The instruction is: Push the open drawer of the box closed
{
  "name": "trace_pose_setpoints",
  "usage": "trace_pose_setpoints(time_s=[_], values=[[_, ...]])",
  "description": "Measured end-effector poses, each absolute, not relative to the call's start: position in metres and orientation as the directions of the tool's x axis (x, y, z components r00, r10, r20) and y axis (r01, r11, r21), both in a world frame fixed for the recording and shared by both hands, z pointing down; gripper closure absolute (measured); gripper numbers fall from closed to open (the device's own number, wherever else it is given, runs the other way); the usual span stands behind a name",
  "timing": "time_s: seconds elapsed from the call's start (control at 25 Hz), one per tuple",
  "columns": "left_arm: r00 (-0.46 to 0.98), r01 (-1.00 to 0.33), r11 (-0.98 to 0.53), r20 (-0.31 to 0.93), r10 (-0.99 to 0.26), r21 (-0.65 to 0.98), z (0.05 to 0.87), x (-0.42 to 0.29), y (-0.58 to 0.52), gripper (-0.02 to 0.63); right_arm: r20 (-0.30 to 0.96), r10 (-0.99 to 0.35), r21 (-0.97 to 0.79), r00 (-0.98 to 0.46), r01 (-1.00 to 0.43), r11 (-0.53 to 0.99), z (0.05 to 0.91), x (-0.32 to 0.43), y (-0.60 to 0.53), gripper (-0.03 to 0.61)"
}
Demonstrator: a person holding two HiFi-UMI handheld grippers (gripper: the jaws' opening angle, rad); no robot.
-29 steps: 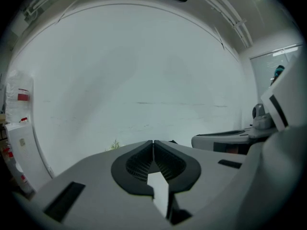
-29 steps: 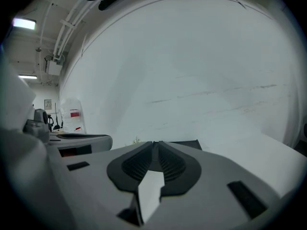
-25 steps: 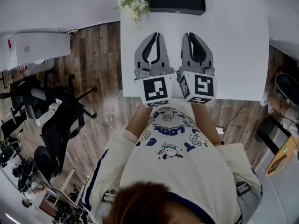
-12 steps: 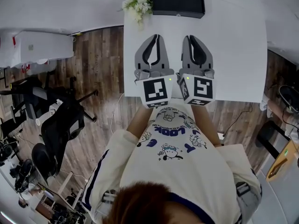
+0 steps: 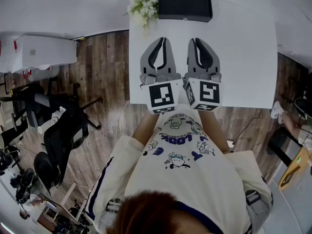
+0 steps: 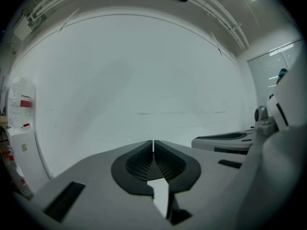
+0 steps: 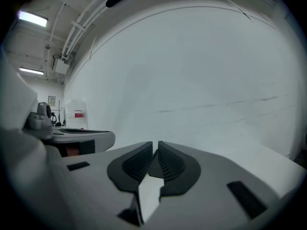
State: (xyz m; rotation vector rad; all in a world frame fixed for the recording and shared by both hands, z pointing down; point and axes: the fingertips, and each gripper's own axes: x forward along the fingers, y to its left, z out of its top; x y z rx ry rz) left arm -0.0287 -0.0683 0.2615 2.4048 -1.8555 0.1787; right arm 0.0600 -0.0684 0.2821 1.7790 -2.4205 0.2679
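White table (image 5: 248, 57) beneath left tool (image 5: 161, 39) and right tool (image 5: 196, 40), jaws together, empty; black box (image 5: 185, 5) beyond.

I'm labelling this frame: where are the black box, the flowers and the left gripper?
black box (image 5: 185, 5), head view, middle of its dark surface.
flowers (image 5: 141, 5), head view, middle of the white blooms.
left gripper (image 5: 161, 39), head view, between its fingertips.

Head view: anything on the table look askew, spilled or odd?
Nothing stands out. The black box sits square at the far edge of the white table, flowers beside it, nothing spilled. The left tongs and right tongs are shut and empty. Whether its drawer is open does not show.
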Motion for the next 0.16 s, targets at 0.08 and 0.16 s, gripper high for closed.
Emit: trace_pose_setpoints(time_s=[0.08, 0.16], values=[[0.253, -0.967, -0.256, 0.153, -0.955, 0.005, 0.2612, -0.0281, -0.0696, 0.592, 0.202, -0.933, -0.069, -0.299, -0.954, 0.291, 0.2813, 0.0597, -0.07, 0.526], [0.255, -0.966, -0.258, 0.153, -0.955, 0.005, 0.2607, -0.0273, -0.071, 0.592, 0.196, -0.934, -0.068, -0.298, -0.954, 0.29, 0.2794, 0.0597, -0.0717, 0.526]])
